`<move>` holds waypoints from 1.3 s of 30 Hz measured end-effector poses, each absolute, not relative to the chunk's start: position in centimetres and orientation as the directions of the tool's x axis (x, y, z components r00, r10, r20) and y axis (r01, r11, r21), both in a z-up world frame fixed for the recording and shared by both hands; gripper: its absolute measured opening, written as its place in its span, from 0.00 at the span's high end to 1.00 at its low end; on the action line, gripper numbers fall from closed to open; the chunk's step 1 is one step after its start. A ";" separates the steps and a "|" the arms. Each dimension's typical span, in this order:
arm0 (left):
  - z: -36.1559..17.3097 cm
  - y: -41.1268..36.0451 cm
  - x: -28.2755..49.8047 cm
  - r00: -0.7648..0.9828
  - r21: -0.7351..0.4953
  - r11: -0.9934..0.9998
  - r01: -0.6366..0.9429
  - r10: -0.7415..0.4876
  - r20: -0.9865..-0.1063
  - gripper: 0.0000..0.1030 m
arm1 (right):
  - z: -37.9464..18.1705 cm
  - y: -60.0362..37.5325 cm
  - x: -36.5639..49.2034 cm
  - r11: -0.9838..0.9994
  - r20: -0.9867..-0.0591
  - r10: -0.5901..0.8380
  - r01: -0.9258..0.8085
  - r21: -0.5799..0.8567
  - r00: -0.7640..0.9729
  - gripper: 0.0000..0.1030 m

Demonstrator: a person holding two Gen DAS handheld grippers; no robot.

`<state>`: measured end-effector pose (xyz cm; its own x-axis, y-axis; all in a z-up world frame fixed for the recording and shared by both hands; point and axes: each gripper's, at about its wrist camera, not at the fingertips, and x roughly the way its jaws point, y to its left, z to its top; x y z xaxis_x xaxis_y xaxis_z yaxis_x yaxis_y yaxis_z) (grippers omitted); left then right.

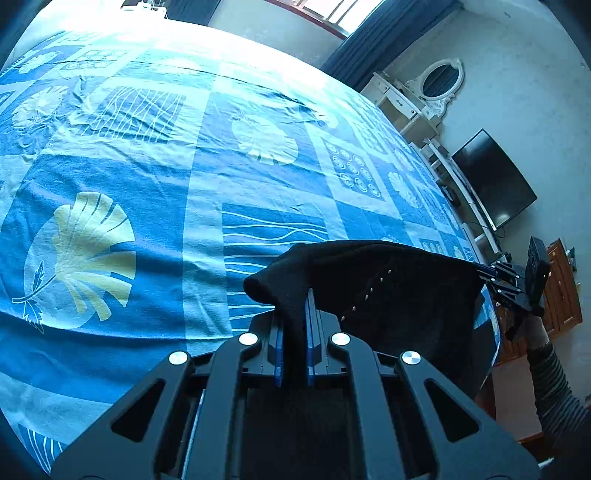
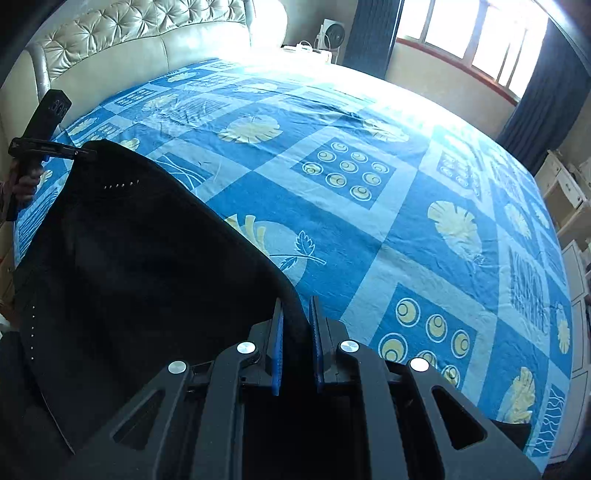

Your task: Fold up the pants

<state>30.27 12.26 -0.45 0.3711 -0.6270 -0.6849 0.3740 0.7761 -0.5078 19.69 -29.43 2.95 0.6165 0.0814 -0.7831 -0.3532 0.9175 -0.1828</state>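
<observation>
Black pants hang stretched between my two grippers above a bed with a blue patterned sheet. My left gripper is shut on one corner of the top edge of the pants. My right gripper is shut on the other corner of the pants. The right gripper also shows in the left wrist view at the far right. The left gripper also shows in the right wrist view at the far left. The lower part of the pants hangs out of sight.
The bed sheet fills both views. A tufted cream headboard stands at the back left. White cabinets, a white dresser with an oval mirror and a dark TV screen line the wall. Windows with dark curtains are beyond.
</observation>
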 end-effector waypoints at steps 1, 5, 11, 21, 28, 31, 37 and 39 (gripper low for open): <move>0.2 12.3 29.4 0.379 -0.513 0.767 0.386 -0.639 -0.670 0.92 | 3.3 -29.0 18.3 0.913 -0.766 0.068 -0.349 -0.211 0.639 0.87; 1.5 13.2 25.2 0.397 -0.529 0.749 0.399 -0.661 -0.636 0.93 | 3.2 -27.2 12.2 0.894 -0.709 0.026 -0.334 -0.299 0.705 0.87; 1.4 15.7 18.3 0.425 -0.529 0.754 0.388 -0.656 -0.624 0.93 | 0.3 -24.6 4.5 0.858 -0.680 -0.027 -0.332 -0.393 0.733 0.88; -4.3 19.0 10.9 0.409 -0.609 0.757 0.238 -0.647 -0.644 0.93 | -6.9 -23.0 -0.5 0.862 -0.741 -0.070 -0.334 -0.382 0.667 0.87; -7.0 19.5 8.3 0.382 -0.563 0.812 0.156 -0.575 -0.723 0.72 | -7.0 -23.3 -2.1 0.894 -0.759 -0.063 -0.302 -0.332 0.648 0.78; -7.0 20.9 6.6 0.385 -0.602 0.792 0.103 -0.590 -0.709 0.62 | -5.8 -24.9 -2.7 0.943 -0.787 0.006 -0.264 -0.200 0.617 0.67; -6.1 21.2 4.2 0.426 -0.699 0.715 0.023 -0.639 -0.640 0.46 | -4.7 -29.3 -3.1 0.947 -0.770 0.310 -0.112 0.300 0.558 0.67; -5.9 20.2 4.1 0.431 -0.697 0.717 0.017 -0.634 -0.642 0.46 | -4.9 -30.3 -2.8 0.897 -0.730 0.402 -0.076 0.436 0.553 0.67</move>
